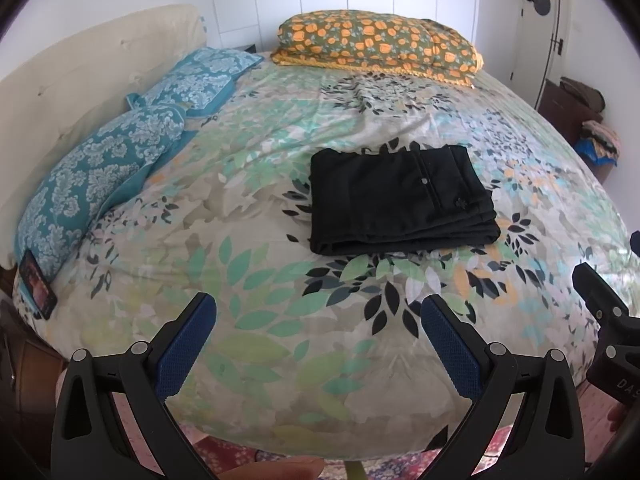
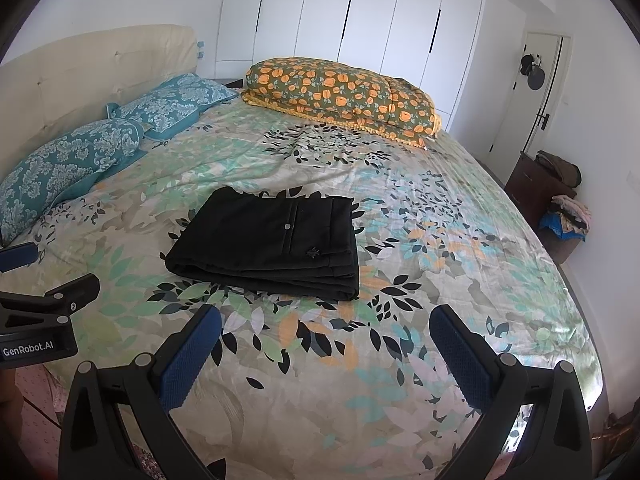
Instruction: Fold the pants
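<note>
Black pants (image 1: 400, 196) lie folded into a neat rectangle in the middle of the bed, on the leaf-print cover (image 1: 280, 280). They also show in the right wrist view (image 2: 272, 240). My left gripper (image 1: 318, 312) is open and empty, held above the near part of the bed, well short of the pants. My right gripper (image 2: 326, 324) is open and empty, also short of the pants. The right gripper shows at the right edge of the left wrist view (image 1: 604, 308). The left gripper shows at the left edge of the right wrist view (image 2: 48, 300).
Two teal pillows (image 1: 120, 160) lean on the cream headboard (image 1: 80, 80) at left. A folded orange-flowered quilt (image 1: 376, 46) lies at the far side. A phone (image 1: 38, 284) rests by the near pillow. A dark cabinet with clothes (image 2: 556, 196) stands at right.
</note>
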`<state>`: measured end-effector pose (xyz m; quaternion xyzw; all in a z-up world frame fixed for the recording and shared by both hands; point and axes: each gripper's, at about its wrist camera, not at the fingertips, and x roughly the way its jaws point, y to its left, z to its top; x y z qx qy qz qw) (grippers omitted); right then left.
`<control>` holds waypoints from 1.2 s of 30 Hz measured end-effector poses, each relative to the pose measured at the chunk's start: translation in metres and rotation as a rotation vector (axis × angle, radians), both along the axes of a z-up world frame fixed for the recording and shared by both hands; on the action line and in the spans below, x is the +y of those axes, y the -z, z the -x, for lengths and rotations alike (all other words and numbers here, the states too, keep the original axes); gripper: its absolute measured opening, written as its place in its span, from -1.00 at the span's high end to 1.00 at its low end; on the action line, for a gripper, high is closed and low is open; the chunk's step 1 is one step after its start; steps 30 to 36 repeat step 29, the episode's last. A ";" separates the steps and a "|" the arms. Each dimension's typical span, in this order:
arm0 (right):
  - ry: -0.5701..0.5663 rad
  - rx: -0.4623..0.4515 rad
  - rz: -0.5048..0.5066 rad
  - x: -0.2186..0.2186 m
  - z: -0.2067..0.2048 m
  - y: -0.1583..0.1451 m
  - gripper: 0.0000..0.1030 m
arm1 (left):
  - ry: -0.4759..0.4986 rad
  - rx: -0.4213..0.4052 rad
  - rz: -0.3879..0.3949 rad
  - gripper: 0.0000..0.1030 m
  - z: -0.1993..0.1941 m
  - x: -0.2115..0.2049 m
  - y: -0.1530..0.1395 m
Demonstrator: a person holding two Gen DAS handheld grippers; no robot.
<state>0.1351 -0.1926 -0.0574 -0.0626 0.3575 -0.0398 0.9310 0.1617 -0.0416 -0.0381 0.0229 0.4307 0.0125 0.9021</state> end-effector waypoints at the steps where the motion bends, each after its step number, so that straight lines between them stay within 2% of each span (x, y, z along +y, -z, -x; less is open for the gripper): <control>1: 0.001 0.000 0.000 0.000 0.000 0.000 -1.00 | -0.001 0.000 -0.001 -0.99 0.000 0.000 0.000; 24: 0.000 0.001 0.002 0.001 0.000 0.000 -1.00 | 0.037 -0.022 -0.001 -0.99 0.001 -0.003 -0.003; 36: 0.000 0.000 0.001 0.001 0.000 0.000 -1.00 | 0.024 -0.033 0.006 -0.99 0.003 -0.001 -0.004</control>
